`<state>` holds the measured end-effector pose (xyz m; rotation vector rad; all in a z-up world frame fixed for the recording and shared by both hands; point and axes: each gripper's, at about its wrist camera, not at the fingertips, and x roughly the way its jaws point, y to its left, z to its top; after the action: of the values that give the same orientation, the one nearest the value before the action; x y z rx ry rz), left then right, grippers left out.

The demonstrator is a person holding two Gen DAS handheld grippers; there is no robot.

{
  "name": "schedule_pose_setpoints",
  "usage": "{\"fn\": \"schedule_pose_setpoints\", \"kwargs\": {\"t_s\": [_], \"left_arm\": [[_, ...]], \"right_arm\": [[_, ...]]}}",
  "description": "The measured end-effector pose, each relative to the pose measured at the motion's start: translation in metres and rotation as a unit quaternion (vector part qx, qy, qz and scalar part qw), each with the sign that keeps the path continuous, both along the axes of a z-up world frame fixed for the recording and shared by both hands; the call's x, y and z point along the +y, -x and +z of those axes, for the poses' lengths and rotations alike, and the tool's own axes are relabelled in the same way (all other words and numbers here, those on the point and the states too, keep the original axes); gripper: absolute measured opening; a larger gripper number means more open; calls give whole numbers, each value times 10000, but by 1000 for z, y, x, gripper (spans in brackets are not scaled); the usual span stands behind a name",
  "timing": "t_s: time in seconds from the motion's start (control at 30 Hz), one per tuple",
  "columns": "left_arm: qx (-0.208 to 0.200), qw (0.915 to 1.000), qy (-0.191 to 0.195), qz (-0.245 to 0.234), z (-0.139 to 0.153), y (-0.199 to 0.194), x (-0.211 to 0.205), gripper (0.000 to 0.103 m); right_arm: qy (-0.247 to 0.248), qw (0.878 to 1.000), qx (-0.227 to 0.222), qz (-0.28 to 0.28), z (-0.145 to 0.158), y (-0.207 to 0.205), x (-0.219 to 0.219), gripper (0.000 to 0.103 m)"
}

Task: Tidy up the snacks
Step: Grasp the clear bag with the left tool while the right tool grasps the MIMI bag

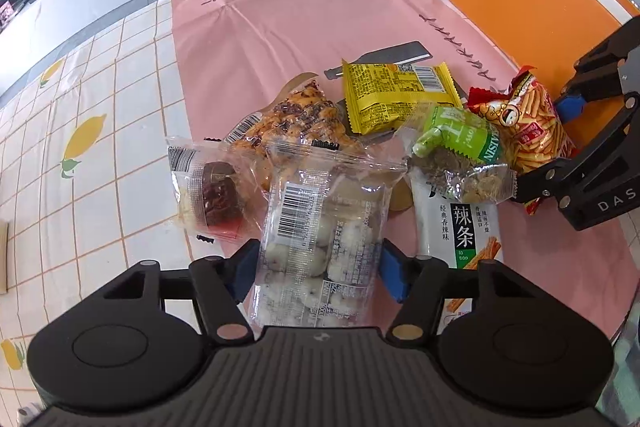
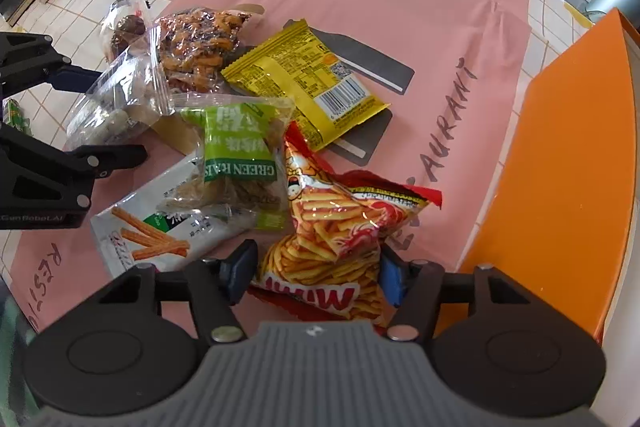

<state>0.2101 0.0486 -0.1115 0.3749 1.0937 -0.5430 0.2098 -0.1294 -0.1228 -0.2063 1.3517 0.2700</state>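
Now the left gripper has its blue pads pressed against both sides of a clear bag of white puffed snacks, clamping it at the near edge of the pile on the pink mat. Meanwhile the right gripper straddles the red bag of stick crisps — whether its pads actually pinch it, I cannot tell. Just beside it lie the green raisin pack and yellow packet; the orange box stands to the right
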Motion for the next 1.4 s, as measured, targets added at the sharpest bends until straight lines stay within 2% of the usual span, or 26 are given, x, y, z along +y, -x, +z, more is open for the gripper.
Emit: {"fn": "schedule_pose_setpoints", "kwargs": {"t_s": [0.13,0.33,0.7,0.9,1.13,1.4], "left_arm": [[69,9998,1,171,6,1,0,67],[244,9979,-19,595,20,5,0,66],[232,9951,300,914,59,39,-4,66],[295,9920,543,1097,85,61,-7,66],[369,9902,622,1198,105,87,-22,66],[155,9882,828,1279,137,111,-46,66]], "right_arm": [[30,10000,-1,51,4,2,-1,49],[54,9997,-103,197,20,9,1,46],[72,9986,-303,428,46,43,2,42],[-159,9969,-456,618,74,66,-4,41],[-580,9942,-508,745,99,88,-13,41],[-579,9889,-904,1023,142,114,-33,41]]}}
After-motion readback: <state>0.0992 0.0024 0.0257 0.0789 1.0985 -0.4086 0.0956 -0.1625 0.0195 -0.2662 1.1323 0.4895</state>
